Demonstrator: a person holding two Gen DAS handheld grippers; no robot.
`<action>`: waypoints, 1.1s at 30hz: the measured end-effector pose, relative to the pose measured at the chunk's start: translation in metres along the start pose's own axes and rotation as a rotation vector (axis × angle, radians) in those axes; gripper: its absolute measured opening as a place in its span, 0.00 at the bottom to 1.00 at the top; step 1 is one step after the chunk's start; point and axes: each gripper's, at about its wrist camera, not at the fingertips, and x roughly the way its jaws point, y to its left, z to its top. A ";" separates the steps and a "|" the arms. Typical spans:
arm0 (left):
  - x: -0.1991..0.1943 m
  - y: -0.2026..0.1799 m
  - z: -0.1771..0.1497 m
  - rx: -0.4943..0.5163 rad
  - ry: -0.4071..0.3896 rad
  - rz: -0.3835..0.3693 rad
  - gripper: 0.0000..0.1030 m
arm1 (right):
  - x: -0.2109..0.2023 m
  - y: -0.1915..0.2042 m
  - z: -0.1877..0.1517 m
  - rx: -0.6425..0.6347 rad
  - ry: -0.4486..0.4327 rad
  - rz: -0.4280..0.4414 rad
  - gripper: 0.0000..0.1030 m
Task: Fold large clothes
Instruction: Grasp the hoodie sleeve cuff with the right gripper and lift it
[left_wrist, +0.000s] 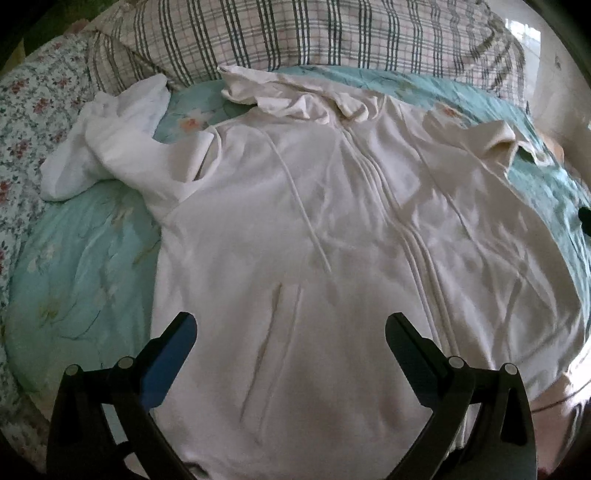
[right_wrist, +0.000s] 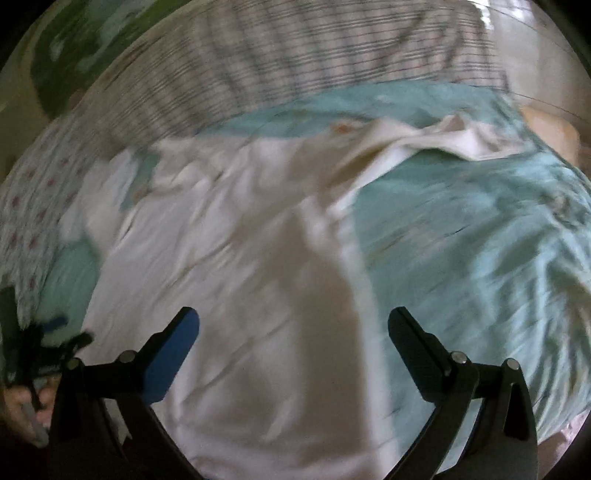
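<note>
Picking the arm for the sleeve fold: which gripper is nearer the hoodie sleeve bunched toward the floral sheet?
Left. The left gripper hovers open over the hoodie's left front, sleeve ahead-left. The right gripper hovers open at the opposite side edge.

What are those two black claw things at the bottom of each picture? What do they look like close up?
They are handheld grippers. The left gripper has two black angular fingers that widen toward the base, a bright blue pad on the inner face of one finger, and round silver pivot pins at the joints. The right gripper looks the same: black fingers, blue pad, silver pins. No cables or markings show.
</note>
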 end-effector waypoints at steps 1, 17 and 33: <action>0.004 0.000 0.002 -0.003 0.024 -0.006 0.99 | 0.002 -0.018 0.011 0.030 -0.017 -0.020 0.90; 0.073 -0.035 0.067 0.008 0.125 -0.046 0.99 | 0.104 -0.299 0.171 0.593 -0.118 -0.206 0.51; 0.090 -0.035 0.072 -0.015 0.131 -0.116 0.99 | 0.079 -0.174 0.207 0.318 -0.220 0.099 0.06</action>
